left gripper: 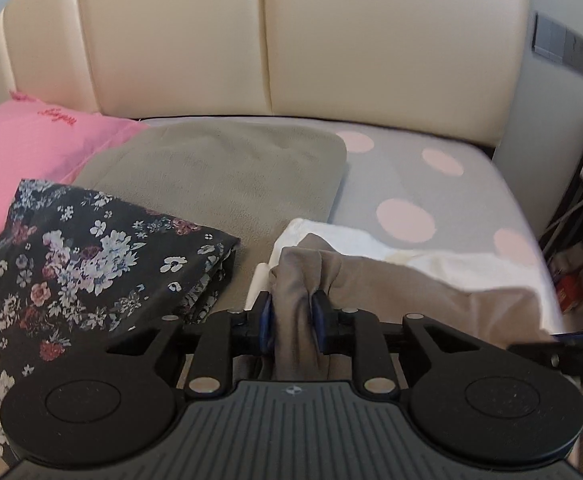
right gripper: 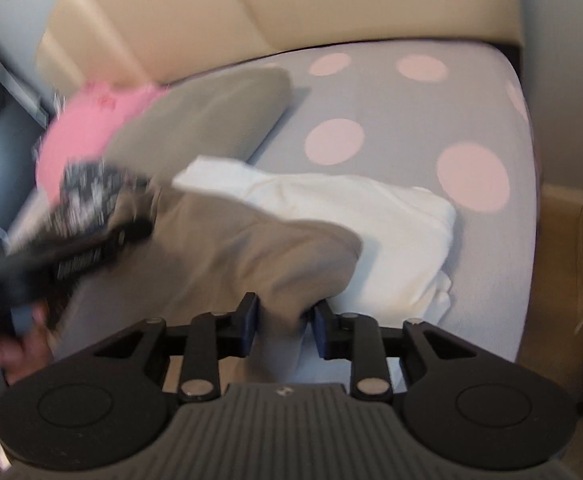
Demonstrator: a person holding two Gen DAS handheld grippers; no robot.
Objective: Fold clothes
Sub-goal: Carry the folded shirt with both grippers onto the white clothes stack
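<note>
Currently the taupe garment (left gripper: 391, 280) lies on the bed (left gripper: 431, 184), draped over a folded white cloth (right gripper: 371, 216) at the near edge of the grey sheet with pink dots. Left gripper (left gripper: 293, 312): a bunched fold of the taupe fabric sits between its blue pads (left gripper: 265, 318), both pads touching the cloth, so pinching it. Right gripper (right gripper: 285, 320): partly spread, a corner of the same garment between the fingers, a gap visible at the right pad (right gripper: 322, 330), so no firm pinch. Right view is motion-blurred. Beside it to the left: a folded floral dark garment (left gripper: 71, 264), a folded grey blanket (left gripper: 227, 172), a pink item (left gripper: 31, 148) against the cream headboard (left gripper: 291, 32).
</note>
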